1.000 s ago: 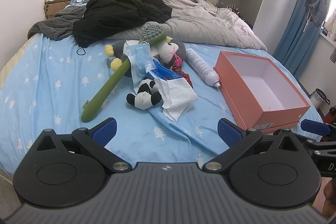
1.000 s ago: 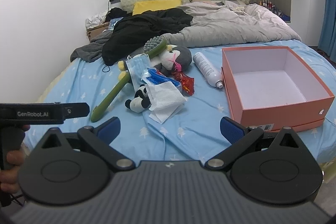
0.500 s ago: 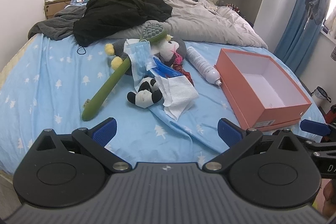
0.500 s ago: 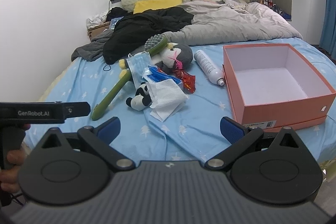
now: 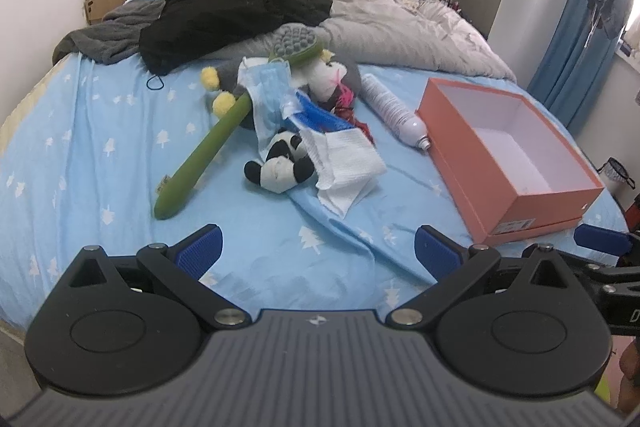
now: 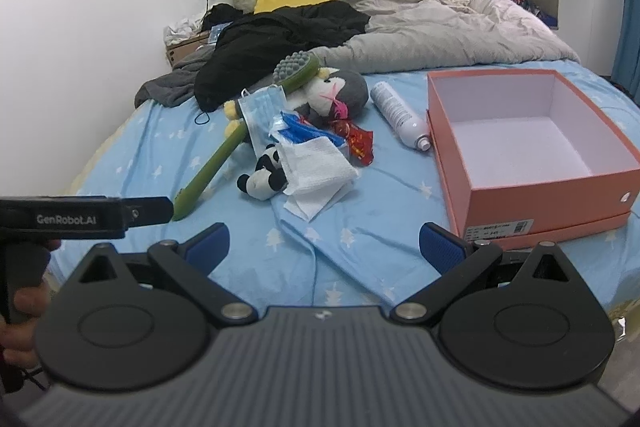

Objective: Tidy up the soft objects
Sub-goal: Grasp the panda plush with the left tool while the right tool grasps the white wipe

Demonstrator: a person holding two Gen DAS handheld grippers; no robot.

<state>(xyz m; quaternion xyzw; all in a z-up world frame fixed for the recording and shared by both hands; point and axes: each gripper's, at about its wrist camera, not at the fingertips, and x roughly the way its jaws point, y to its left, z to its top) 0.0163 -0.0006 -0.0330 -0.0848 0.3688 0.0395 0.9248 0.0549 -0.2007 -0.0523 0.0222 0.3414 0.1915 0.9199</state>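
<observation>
A small panda plush (image 5: 280, 169) (image 6: 260, 179) lies mid-bed beside a white tissue (image 5: 344, 163) (image 6: 316, 167). Behind them lie a grey and white plush (image 5: 332, 77) (image 6: 340, 87), a blue face mask (image 5: 266, 91) (image 6: 260, 111), a blue wrapper (image 6: 304, 133) and a red packet (image 6: 360, 143). An open, empty pink box (image 5: 532, 203) (image 6: 548, 205) stands at the right. My left gripper (image 5: 318, 247) is open and empty above the bed's near edge. My right gripper (image 6: 324, 241) is open and empty, also short of the pile.
A long green brush (image 5: 208, 151) (image 6: 208, 171) lies left of the pile. A white spray can (image 5: 394, 109) (image 6: 400, 115) lies by the box. Black clothing (image 5: 228, 11) and a grey duvet (image 5: 404, 31) cover the far bed. Blue curtains (image 5: 576, 27) hang at the right.
Both grippers have moved slightly closer to the bed and the pile; the objects look a little larger. Both stay open. Nothing on the bed has moved.
</observation>
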